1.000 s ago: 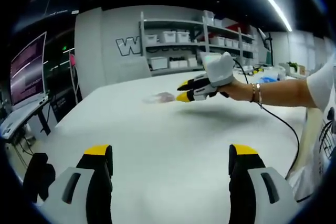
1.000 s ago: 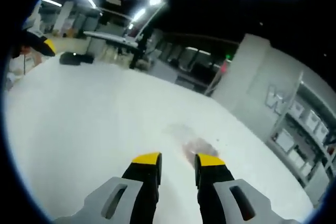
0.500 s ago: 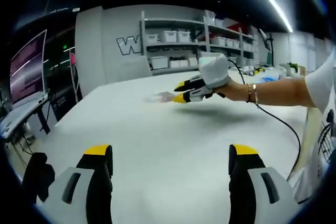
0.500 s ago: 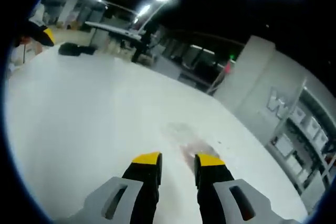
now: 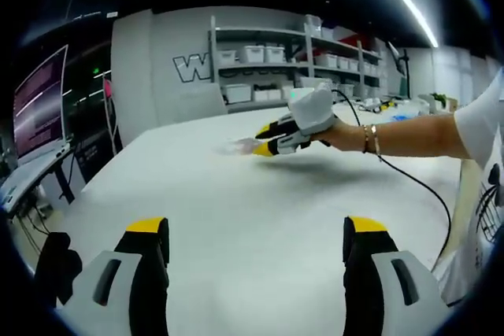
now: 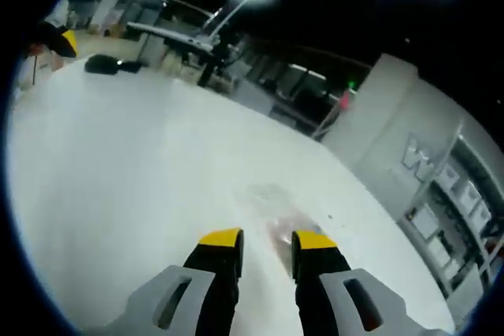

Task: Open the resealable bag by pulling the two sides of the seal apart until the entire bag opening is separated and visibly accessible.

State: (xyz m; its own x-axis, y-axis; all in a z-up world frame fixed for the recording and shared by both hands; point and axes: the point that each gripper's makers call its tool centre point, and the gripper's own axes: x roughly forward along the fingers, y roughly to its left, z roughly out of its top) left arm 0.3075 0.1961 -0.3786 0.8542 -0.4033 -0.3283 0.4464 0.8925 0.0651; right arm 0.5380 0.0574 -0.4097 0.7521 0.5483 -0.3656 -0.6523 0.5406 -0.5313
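White table (image 5: 236, 210), clear bag (image 6: 272, 214)

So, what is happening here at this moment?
A person holds a hand-held gripper in each hand over a white table. The right hand-held gripper reaches out to a clear resealable bag that lies flat on the far part of the table, its jaws slightly apart and its tips right at the bag. The left hand-held gripper waits near the person, jaws wide open and empty. The bag does not look gripped or pulled open yet.
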